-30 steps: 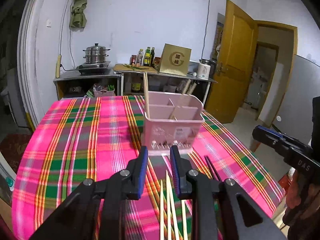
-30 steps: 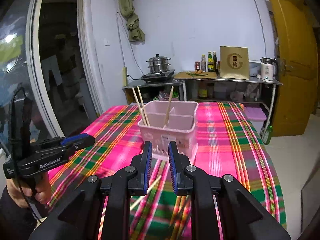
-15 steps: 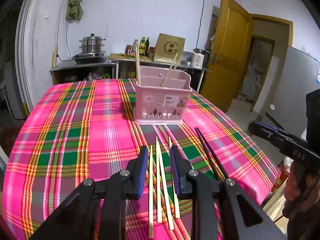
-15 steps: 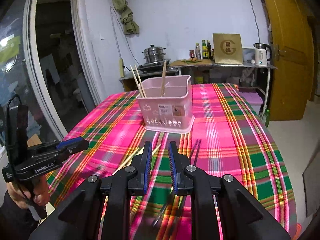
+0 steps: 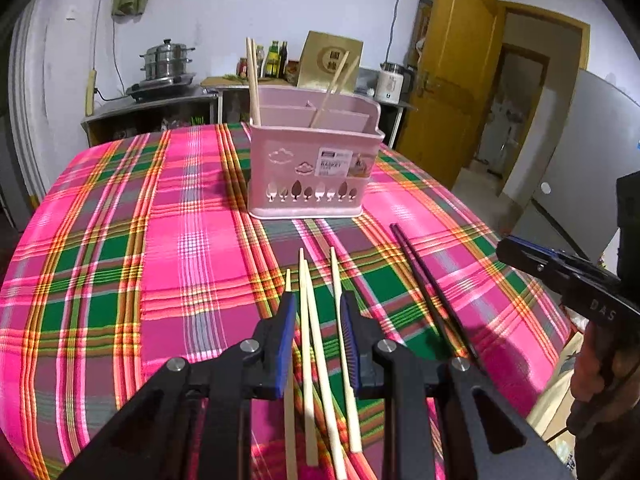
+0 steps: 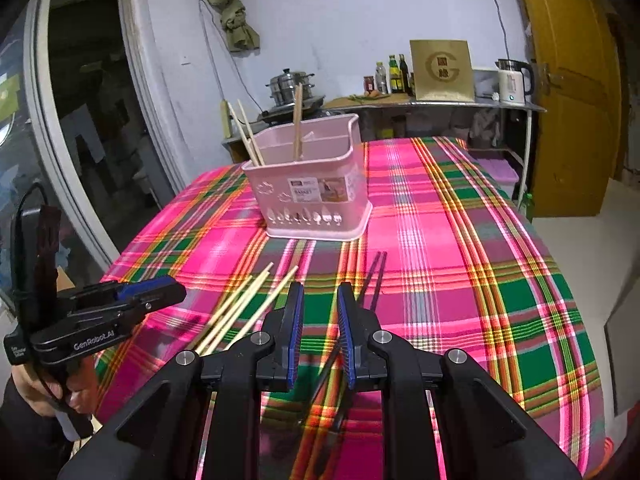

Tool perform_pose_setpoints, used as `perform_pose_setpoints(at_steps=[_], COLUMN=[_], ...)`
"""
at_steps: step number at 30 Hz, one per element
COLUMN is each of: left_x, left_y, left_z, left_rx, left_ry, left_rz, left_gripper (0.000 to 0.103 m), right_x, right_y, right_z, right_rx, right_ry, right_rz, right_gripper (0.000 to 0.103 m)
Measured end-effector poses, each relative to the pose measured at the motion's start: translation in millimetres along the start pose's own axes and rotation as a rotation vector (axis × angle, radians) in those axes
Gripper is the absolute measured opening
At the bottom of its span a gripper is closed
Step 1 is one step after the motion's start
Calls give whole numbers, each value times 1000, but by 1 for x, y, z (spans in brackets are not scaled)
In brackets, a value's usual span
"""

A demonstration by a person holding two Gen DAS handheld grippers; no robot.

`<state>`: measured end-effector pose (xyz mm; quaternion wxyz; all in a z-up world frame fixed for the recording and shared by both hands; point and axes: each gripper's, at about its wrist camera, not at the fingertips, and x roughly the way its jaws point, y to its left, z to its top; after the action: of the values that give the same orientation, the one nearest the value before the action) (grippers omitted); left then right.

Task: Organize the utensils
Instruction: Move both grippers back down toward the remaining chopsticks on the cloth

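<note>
Both wrist views angled down, sharing pink basket point(image 5: 312, 172)

A pink basket point(image 5: 312, 168) with dividers stands upright at centre frame, two pairs of pale chopsticks leaning inside. Below it, four loose pale chopsticks point(image 5: 310, 344) lie roughly side by side on the plaid worktop. A dark pair point(image 5: 424, 280) lies just to their right.

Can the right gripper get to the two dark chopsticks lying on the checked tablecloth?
Probably yes. The right gripper hangs just above the two dark chopsticks, jaws slightly apart and empty, with nothing lying across them. The pink plastic utensil basket stands farther back.
</note>
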<state>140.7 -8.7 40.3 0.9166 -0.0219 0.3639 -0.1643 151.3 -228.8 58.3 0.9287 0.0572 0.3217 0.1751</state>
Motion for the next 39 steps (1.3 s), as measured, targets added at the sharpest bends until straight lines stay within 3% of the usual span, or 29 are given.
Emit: perform_pose_setpoints(at_steps=[19, 39], left_x=[85, 109], left_y=[10, 13], left_z=[33, 35], left_rx=[40, 44], left_ry=[155, 196], left_rz=[14, 26], left_gripper=[24, 20], right_x=[80, 116], right_y=[-18, -29], right_z=[3, 8], right_rx=[33, 43], right_ry=[159, 230], right_rz=[-48, -57], right_gripper=[17, 17])
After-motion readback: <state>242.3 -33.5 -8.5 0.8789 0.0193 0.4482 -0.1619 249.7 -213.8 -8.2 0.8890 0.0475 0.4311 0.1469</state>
